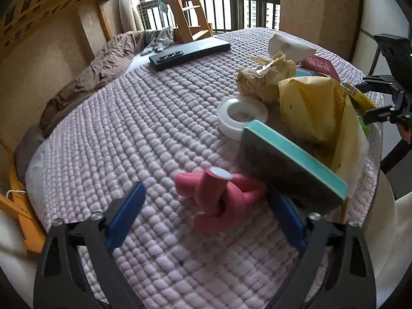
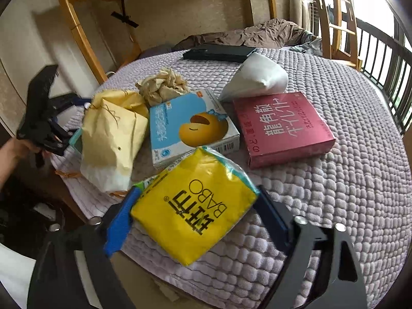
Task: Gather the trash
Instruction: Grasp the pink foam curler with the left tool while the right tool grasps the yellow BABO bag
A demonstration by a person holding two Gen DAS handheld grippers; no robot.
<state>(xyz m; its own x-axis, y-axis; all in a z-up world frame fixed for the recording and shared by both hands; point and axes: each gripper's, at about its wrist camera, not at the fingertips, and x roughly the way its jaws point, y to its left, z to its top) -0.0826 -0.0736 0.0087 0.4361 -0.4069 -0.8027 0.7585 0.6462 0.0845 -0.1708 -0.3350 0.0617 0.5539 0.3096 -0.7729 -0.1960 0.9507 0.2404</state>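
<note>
On the lilac quilted bed [image 1: 128, 128], a pink knotted rubbery thing [image 1: 219, 200] lies between the blue fingers of my left gripper [image 1: 206, 219]. The gripper is open and its left finger [image 1: 126, 216] stands well clear of the thing. A teal-edged box [image 1: 291, 170] leans over the right finger. In the right wrist view a yellow "BABO" tissue pack [image 2: 195, 216] sits at the bed's near edge. My right gripper [image 2: 197, 221] is shut on it, with a pad against each side.
The trash pile holds a yellow paper bag [image 2: 113, 134], crumpled brown paper [image 2: 162, 85], a blue box [image 2: 190, 126], a red box [image 2: 280, 128], a white pouch [image 2: 257, 77] and a white tape roll [image 1: 242, 116]. A black flat device [image 1: 190, 51] lies farther back.
</note>
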